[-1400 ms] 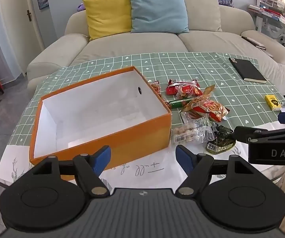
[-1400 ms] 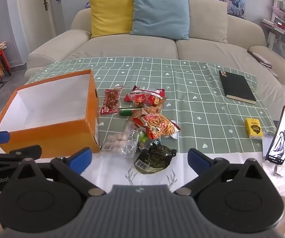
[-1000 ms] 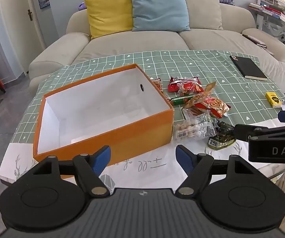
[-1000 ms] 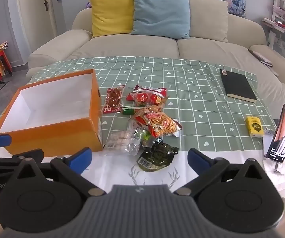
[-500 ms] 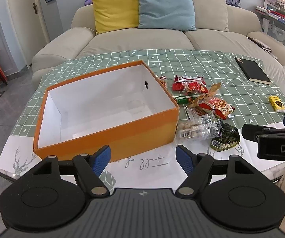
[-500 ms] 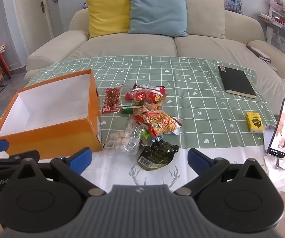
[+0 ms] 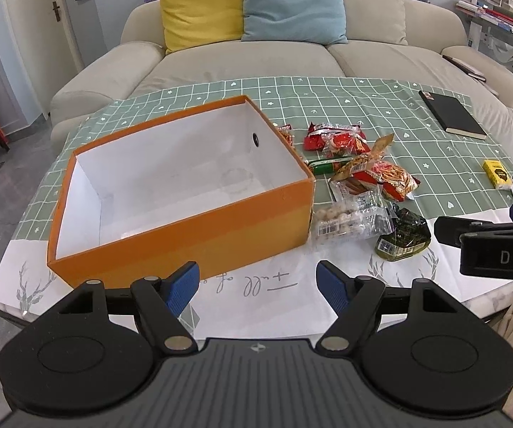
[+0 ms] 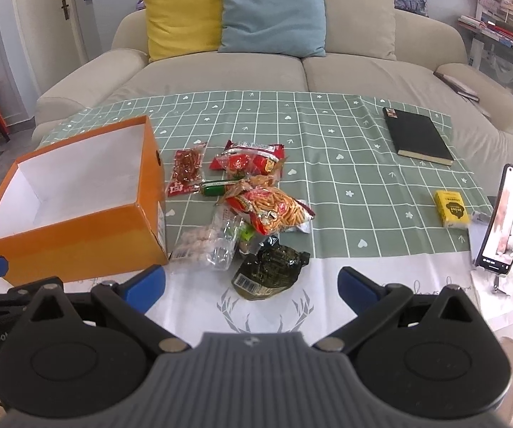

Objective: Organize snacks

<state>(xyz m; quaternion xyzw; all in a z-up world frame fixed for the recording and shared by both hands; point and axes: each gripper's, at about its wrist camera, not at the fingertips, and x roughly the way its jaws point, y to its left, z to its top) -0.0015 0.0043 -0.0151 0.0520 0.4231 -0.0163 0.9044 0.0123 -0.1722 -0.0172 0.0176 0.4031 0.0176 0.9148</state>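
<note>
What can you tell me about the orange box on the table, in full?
The orange box is an open, lidless rectangular carton, apparently cardboard, orange outside and plain white inside, with a small round hole in its right end wall. It looks empty. It sits flat and upright on the table's left side, partly on the green checked tablecloth, turned at an angle to the table edge. The clear packet of pale round snacks lies against its near right corner; neither gripper touches it.

Place: a home living room.
Seating: beige sofa [image 8: 292, 71] with yellow cushion [image 8: 181, 16] and blue cushion [image 8: 272, 12].
Table: checked green tablecloth [image 8: 327, 149].
Far right: shelving [image 8: 506, 25], seemingly cluttered with books.
</note>
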